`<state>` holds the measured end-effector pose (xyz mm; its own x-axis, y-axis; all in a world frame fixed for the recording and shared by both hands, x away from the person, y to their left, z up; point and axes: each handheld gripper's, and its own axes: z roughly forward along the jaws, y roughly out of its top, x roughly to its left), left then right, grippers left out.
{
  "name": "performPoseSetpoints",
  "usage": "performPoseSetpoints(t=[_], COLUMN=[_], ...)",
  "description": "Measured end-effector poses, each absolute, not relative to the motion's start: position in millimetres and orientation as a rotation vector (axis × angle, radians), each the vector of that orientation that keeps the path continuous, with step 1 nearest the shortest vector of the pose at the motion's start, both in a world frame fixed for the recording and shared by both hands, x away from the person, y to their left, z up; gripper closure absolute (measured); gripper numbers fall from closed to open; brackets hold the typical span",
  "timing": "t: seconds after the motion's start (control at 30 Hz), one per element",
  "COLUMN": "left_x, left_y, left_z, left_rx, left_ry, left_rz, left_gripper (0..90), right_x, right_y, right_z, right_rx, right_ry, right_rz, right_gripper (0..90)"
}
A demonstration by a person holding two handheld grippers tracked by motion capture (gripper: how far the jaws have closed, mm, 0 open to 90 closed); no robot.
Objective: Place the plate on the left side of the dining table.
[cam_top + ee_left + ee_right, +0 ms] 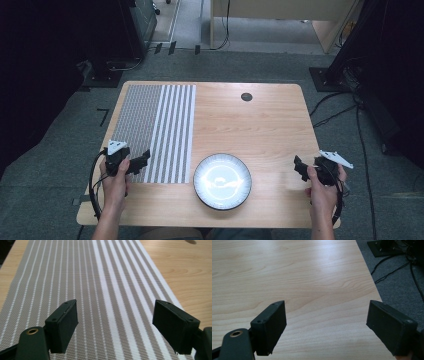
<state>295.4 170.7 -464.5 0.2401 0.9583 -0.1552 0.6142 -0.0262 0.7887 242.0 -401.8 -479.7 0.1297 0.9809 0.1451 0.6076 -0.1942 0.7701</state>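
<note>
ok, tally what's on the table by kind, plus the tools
striped placemat: 1
dark plate with a pale centre: 1
left tool, jaws open above the placemat's near end: 1
right tool, jaws open above bare table: 1
Total: 4

The left hand (116,182), at seven o'clock in the high view, holds the black two-jaw left gripper (145,157), its fingers (63,325) spread wide and empty. At four o'clock the right hand (322,187) holds the matching right gripper (299,167), fingers (270,326) equally parted.
</note>
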Motion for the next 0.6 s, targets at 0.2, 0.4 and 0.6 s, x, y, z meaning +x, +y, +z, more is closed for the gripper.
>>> performPoseSetpoints(t=[0.2,0.4,0.6], left_x=[289.3,282.0,279.2], left_y=[149.8,130.7,116.8], left_z=[-464.8,-458.8,-459.0], left_rx=[1.758,1.763,1.781], left_ry=[1.414,1.361,1.335], left_rz=[0.524,0.497,0.460], left_gripper=[17.8,17.2,17.2], right_x=[239.8,243.5,242.4], right_y=[-394.1,-372.7,-359.4], right_z=[-479.5,-472.5,-467.3], right_rx=[1.912,1.850,1.828], right_ry=[1.496,1.568,1.592], right_rz=[0.925,0.942,0.961], right_gripper=[16.6,16.6,16.6])
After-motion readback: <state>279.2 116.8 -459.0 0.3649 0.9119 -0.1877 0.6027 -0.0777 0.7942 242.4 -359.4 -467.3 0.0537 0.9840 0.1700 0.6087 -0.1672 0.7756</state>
